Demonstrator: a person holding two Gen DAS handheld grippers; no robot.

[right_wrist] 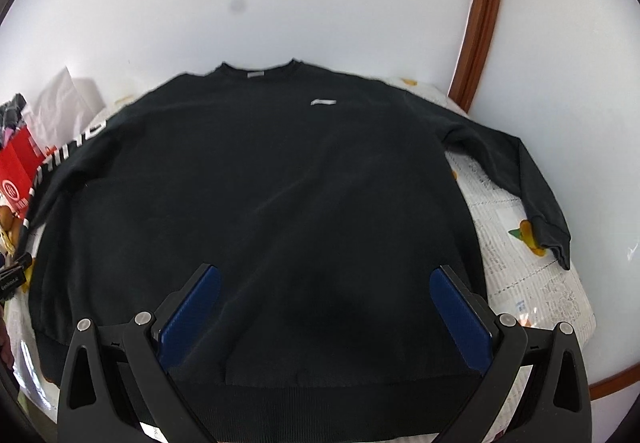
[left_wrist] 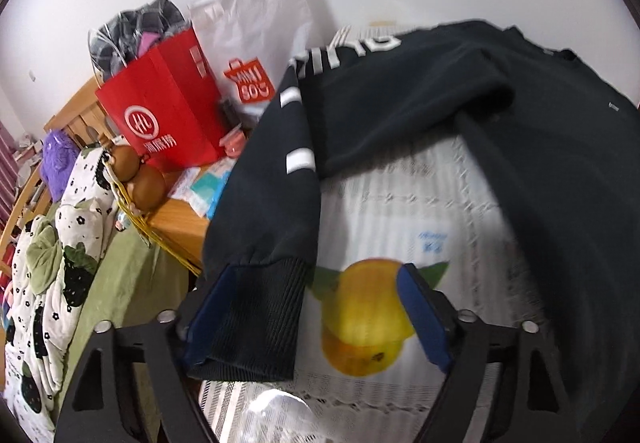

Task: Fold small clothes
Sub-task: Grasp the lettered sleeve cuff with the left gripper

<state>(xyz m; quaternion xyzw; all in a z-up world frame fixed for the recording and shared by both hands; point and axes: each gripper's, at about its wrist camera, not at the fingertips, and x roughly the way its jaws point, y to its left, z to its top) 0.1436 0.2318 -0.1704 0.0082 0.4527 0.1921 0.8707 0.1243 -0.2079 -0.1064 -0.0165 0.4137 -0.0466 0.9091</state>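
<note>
Black sweatshirt (right_wrist: 256, 179) lies spread flat, front up, on a white lemon-print tablecloth (right_wrist: 520, 267), with a red paper bag (left_wrist: 168, 111) beside the table's left edge. Its left sleeve cuff (left_wrist: 256, 311) sits between the pads of the left gripper (left_wrist: 316, 307), whose jaws stand apart, only one pad touching the ribbing. Over the hem (right_wrist: 320, 399), the right gripper (right_wrist: 324, 307) hovers with jaws spread wide, holding nothing. The other sleeve (right_wrist: 516, 179) trails to the right.

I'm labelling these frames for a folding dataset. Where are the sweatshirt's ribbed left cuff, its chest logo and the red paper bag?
ribbed cuff (left_wrist: 260, 307): left wrist view, middle of the ribbing.
chest logo (right_wrist: 323, 102): right wrist view, centre of the white mark.
red paper bag (left_wrist: 168, 111): left wrist view, its front panel.
</note>
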